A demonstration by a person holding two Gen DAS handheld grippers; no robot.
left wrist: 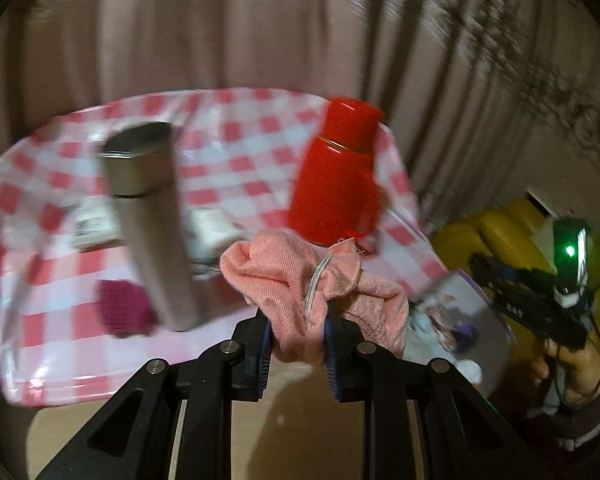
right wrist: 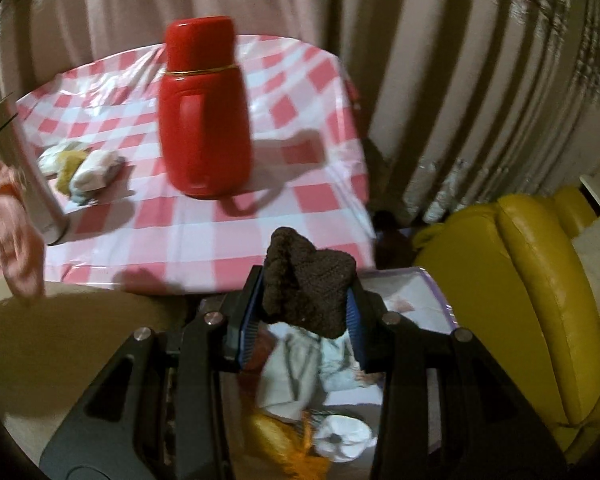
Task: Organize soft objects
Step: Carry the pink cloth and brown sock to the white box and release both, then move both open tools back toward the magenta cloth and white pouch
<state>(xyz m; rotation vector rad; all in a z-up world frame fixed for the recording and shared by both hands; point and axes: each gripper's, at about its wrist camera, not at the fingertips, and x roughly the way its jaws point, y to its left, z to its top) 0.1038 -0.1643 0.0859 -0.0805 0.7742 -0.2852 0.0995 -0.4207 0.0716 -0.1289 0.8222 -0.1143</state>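
My left gripper (left wrist: 298, 328) is shut on a pink ribbed cloth (left wrist: 300, 276) and holds it over the near edge of the checked table (left wrist: 236, 148). The pink cloth also shows at the left of the right wrist view (right wrist: 16, 236). My right gripper (right wrist: 306, 300) is shut on a dark brown knitted piece (right wrist: 308, 284), held above an open box (right wrist: 412, 292) that holds several soft items (right wrist: 300, 376). The right gripper also shows at the right of the left wrist view (left wrist: 540, 300). A magenta knitted item (left wrist: 122, 308) and small rolled cloths (right wrist: 80, 168) lie on the table.
A red flask (right wrist: 204, 112) and a steel flask (left wrist: 152, 216) stand on the table. A yellow sofa (right wrist: 520, 280) is at the right. Pink curtains (right wrist: 440, 80) hang behind. The box also shows below the table in the left wrist view (left wrist: 460, 320).
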